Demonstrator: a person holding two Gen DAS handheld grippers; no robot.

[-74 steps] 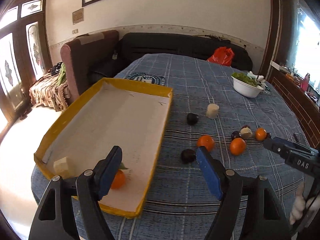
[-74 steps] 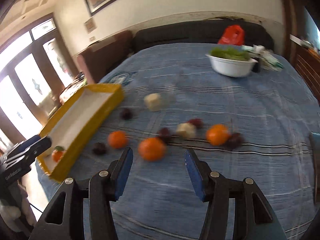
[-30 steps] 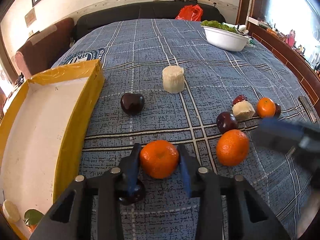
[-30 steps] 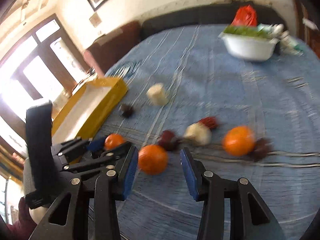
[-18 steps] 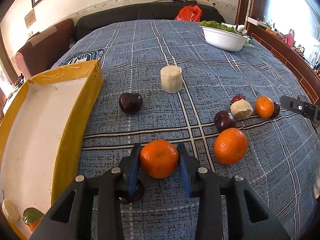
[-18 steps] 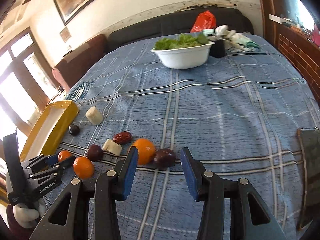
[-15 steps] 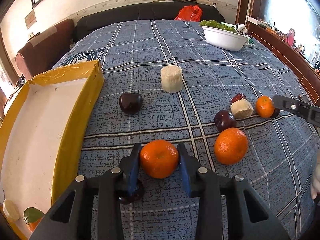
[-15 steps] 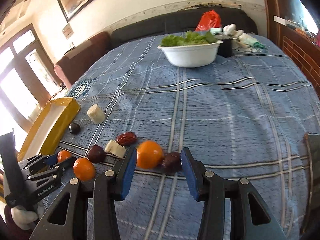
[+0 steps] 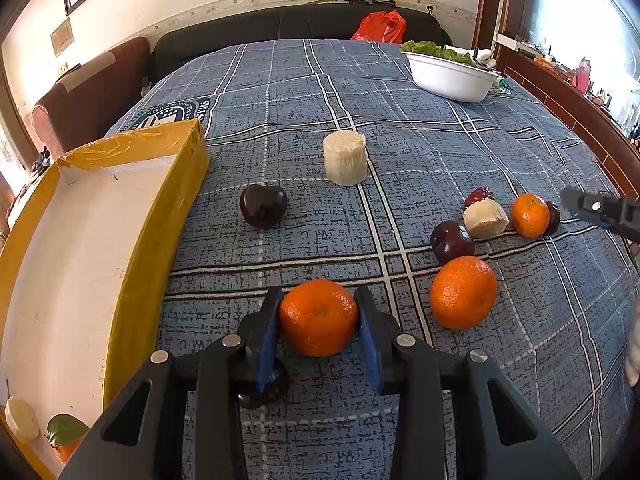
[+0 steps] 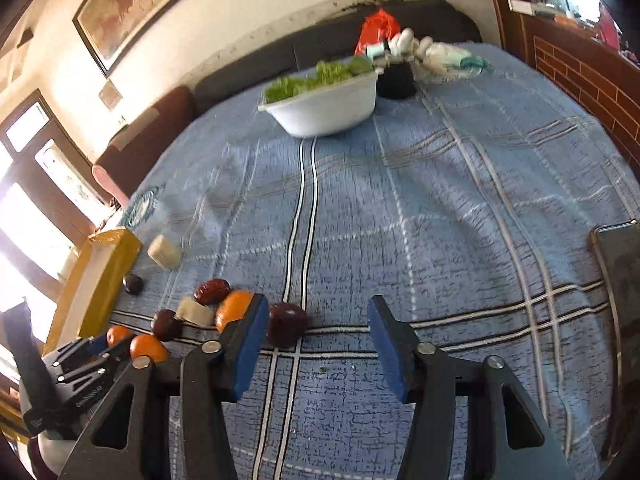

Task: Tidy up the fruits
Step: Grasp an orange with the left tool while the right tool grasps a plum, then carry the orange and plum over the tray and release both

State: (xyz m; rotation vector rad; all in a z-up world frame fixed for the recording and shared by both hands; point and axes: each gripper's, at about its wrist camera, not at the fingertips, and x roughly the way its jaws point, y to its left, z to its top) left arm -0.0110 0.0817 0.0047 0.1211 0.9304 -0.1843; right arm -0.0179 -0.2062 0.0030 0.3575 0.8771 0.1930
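The left gripper [image 9: 318, 318] is still pinching the round orange tangerine [image 9: 318, 317]; the right gripper [image 10: 314, 340], spread, has swung toward the dark plum [image 10: 287, 324] at its ten o'clock.

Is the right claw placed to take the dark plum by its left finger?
Probably yes. The right claw is open and the dark plum lies just inside its left finger, nothing covering it; an orange sits close behind that finger.

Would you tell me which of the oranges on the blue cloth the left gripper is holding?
The left gripper is shut on the nearest orange, beside the yellow tray. The other two oranges lie loose to its right.
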